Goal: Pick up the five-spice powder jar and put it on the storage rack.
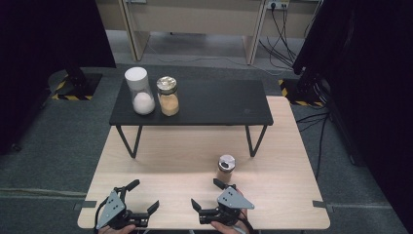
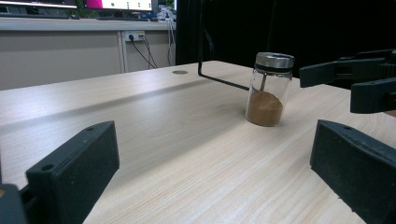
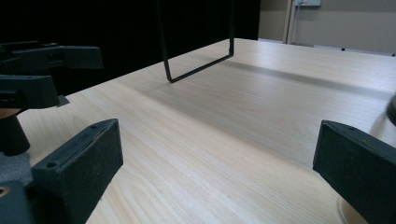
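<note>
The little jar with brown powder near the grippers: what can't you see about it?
- Small jar, high view: too small to tell what the powder is or read any label.
- Right gripper view: only a dark blur at the right edge, cut off.
- Left gripper view: its far side is hidden by the jar itself.

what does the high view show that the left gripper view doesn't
High view alone: the black shelf standing on the wooden table, with a white-lidded jar of white powder and a metal-lidded jar of tan powder on its left end, plus the grey floor around.

Left gripper view alone: a wall socket and desk edge behind the table, and the left gripper seen along its own wide-apart jaws.

Both: the small jar of brown powder upright on the wooden table, and the right gripper open beside it.
</note>
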`<state>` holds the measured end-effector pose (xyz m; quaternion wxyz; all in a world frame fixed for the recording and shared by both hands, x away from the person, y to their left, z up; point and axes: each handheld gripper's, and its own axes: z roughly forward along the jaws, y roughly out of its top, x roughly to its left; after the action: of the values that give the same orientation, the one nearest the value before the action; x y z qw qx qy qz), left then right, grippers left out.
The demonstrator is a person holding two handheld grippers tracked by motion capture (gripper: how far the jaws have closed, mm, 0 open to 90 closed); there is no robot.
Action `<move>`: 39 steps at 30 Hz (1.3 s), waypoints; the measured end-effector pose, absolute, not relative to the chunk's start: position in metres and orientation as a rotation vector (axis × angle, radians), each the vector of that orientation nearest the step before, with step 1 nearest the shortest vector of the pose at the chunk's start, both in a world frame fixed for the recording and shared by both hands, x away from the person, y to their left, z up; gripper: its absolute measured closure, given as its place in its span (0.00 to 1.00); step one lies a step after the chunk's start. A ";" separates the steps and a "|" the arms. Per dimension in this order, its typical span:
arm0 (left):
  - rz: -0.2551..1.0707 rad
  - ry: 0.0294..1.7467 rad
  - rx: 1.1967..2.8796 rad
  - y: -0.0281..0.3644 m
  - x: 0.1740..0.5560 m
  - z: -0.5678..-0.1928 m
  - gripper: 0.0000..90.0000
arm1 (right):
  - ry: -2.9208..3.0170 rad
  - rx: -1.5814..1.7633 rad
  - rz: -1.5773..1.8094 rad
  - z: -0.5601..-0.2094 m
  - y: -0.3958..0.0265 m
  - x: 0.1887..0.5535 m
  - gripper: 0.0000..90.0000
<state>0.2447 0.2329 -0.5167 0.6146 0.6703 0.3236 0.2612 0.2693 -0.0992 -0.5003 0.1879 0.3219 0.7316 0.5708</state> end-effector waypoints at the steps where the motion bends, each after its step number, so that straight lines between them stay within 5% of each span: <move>1: 0.602 0.746 1.543 0.233 0.245 -0.517 0.01 | 2.051 0.906 1.600 -0.500 -0.101 0.269 0.02; 39: 0.602 0.744 1.546 0.233 0.245 -0.517 0.01 | 1.916 1.054 1.449 -0.508 -0.137 0.282 0.02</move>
<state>0.2447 0.2326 -0.5167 0.6145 0.6709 0.3228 0.2610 0.2819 -0.1371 -0.5076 0.2564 0.3885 0.7059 0.5339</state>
